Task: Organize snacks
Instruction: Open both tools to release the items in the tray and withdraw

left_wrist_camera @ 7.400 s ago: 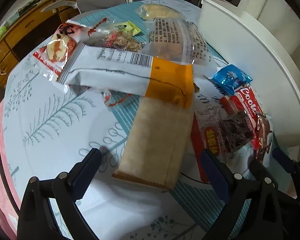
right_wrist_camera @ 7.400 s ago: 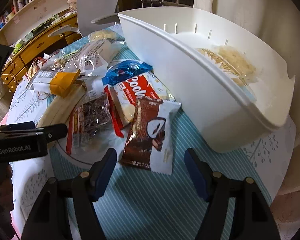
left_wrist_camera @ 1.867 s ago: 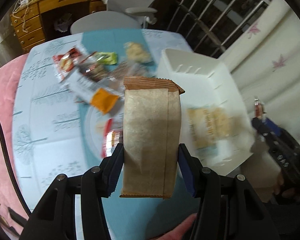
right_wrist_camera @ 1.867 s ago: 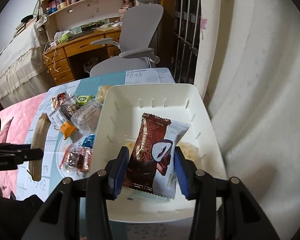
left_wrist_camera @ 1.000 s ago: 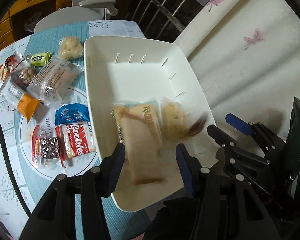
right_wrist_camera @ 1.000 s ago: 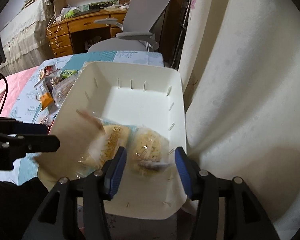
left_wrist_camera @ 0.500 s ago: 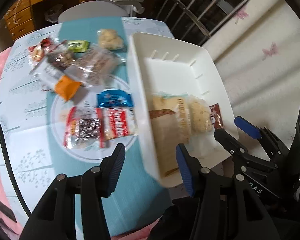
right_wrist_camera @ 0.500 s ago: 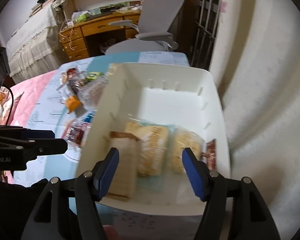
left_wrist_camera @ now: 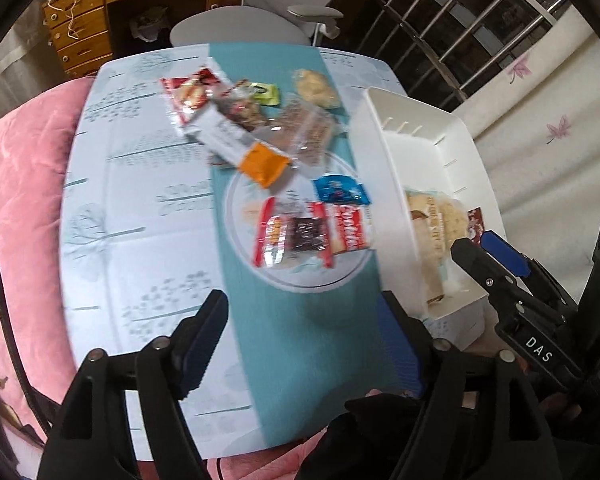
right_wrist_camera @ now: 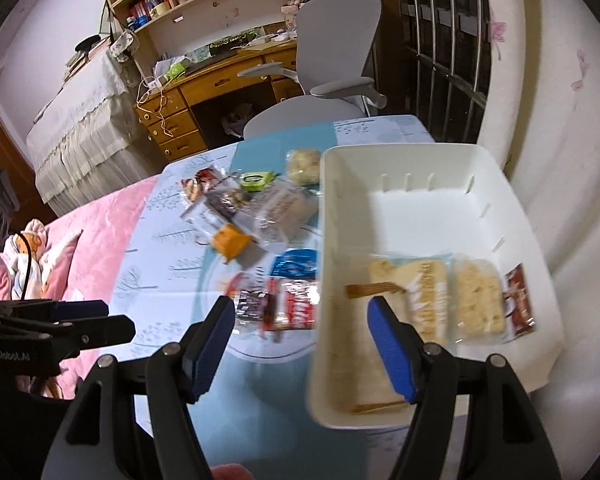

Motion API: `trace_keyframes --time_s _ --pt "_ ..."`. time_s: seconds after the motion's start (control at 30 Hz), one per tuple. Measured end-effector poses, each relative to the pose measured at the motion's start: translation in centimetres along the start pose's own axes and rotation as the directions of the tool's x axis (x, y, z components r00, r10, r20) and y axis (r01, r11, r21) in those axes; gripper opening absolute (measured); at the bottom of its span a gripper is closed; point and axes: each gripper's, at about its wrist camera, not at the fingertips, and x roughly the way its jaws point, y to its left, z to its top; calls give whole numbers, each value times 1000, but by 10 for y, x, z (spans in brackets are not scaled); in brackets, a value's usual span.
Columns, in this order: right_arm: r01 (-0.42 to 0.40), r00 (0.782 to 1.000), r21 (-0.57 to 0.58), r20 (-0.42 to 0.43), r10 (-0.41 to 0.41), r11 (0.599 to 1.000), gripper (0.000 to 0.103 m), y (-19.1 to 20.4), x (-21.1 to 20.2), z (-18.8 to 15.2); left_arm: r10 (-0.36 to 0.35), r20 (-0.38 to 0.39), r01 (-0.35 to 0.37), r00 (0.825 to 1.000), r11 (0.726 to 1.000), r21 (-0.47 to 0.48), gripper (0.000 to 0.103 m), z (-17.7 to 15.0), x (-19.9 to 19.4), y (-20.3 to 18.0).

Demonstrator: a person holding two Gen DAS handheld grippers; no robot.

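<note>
The white bin (right_wrist_camera: 496, 184) stands at the table's right edge and holds the long brown packet (right_wrist_camera: 360, 340), two pale snack bags (right_wrist_camera: 476, 300) and the chocolate packet (right_wrist_camera: 520, 300). The bin also shows in the left wrist view (left_wrist_camera: 420, 128). Several snacks lie on the table left of it: a red cookie pack (left_wrist_camera: 348, 230), a blue packet (left_wrist_camera: 340, 190) and a white-and-orange bar (left_wrist_camera: 244, 150). My left gripper (left_wrist_camera: 304, 344) is open and empty, high above the table's near part. My right gripper (right_wrist_camera: 302, 344) is open and empty above the bin's near-left rim.
A grey office chair (right_wrist_camera: 332, 68) and a wooden desk (right_wrist_camera: 204, 92) stand beyond the table. A pink quilt (left_wrist_camera: 20, 208) lies to the left. A curtain (right_wrist_camera: 560, 100) hangs right of the bin. The right gripper's body shows in the left wrist view (left_wrist_camera: 532, 304).
Both grippers released their packets into the bin, opened wider and swung back left; the brown packet and chocolate packet now lie in the bin.
</note>
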Motion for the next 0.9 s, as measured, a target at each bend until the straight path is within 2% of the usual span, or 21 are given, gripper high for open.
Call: trace_keyframes --time_s 0.23,0.33,0.43,0.63,0.9 --pt "23 1000 110 13 -24 994 69 38 9 -12 19 -12 -18 1000 999 39 82 -2 -14 42" --pt "24 999 162 20 -28 986 69 48 13 -20 71 -2 -71 997 996 50 82 0 -18 59" --pt "38 999 206 4 -40 978 69 60 20 -32 76 4 -76 997 996 41 82 5 -20 76" --pt "74 997 239 -32 -69 968 69 74 29 -44 48 8 -48 999 999 3 82 24 -17 93" --pt "104 994 195 -46 -97 975 69 82 47 -54 46 -15 -47 999 995 -92 82 39 6 103"
